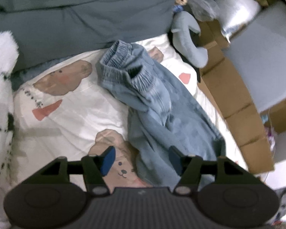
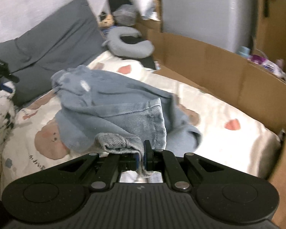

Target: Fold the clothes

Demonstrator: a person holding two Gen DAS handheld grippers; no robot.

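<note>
A pair of light blue fleece trousers (image 1: 158,103) lies crumpled on a white bedsheet (image 1: 70,106) printed with bears. The elastic waistband (image 1: 122,64) sits at the far end in the left wrist view. My left gripper (image 1: 141,158) hovers open over the sheet at the trousers' near edge, with nothing between its blue pads (image 1: 107,160). In the right wrist view the trousers (image 2: 108,103) bunch up in a heap. My right gripper (image 2: 142,152) is shut on a ribbed cuff (image 2: 118,143) of the trousers and holds it lifted above the sheet (image 2: 209,112).
A grey pillow (image 1: 76,19) lies at the head of the bed. A grey neck pillow (image 2: 131,43) sits in the far corner. Cardboard (image 2: 219,72) walls the bed's right side. A white fluffy fabric (image 1: 0,80) lies at the left.
</note>
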